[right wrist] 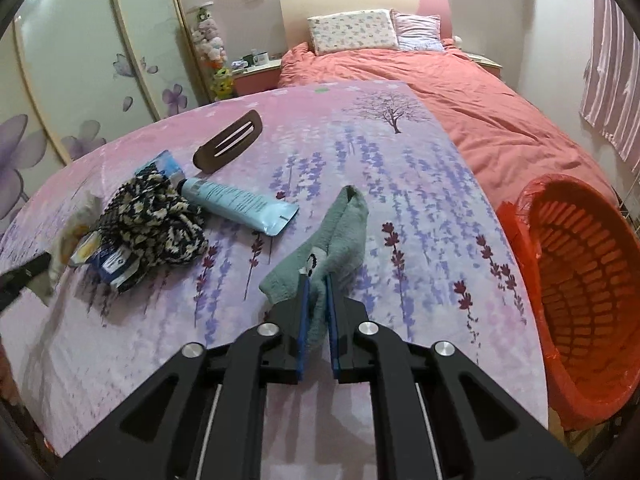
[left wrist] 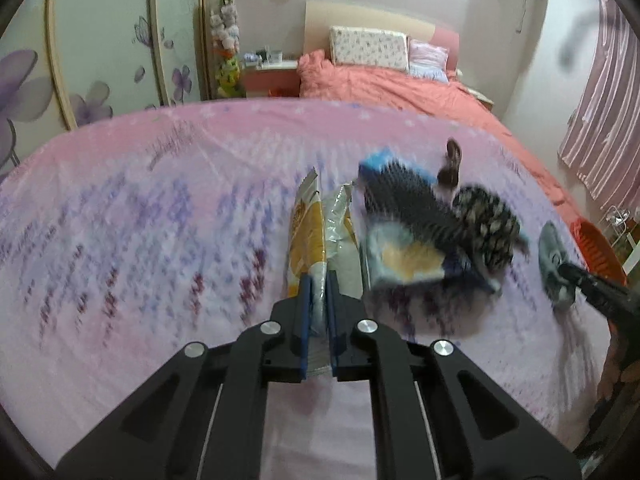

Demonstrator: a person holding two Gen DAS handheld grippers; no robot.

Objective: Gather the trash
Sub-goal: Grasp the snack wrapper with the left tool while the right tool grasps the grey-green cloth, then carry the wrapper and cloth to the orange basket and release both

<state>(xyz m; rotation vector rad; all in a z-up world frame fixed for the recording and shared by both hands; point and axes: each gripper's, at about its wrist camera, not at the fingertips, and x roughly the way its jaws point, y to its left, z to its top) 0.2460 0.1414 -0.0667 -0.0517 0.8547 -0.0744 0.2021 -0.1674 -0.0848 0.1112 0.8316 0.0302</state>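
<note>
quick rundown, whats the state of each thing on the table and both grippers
left gripper: jaws shut on the yellow and white wrapper
right gripper: jaws shut on the green cloth
blue tube: lying flat, cap on
brown hair clip: lying flat on the table
black and white knit cloth: crumpled in a heap
blue packet: partly under the knit cloth
red basket: beside the table, lined with a red bag
</note>
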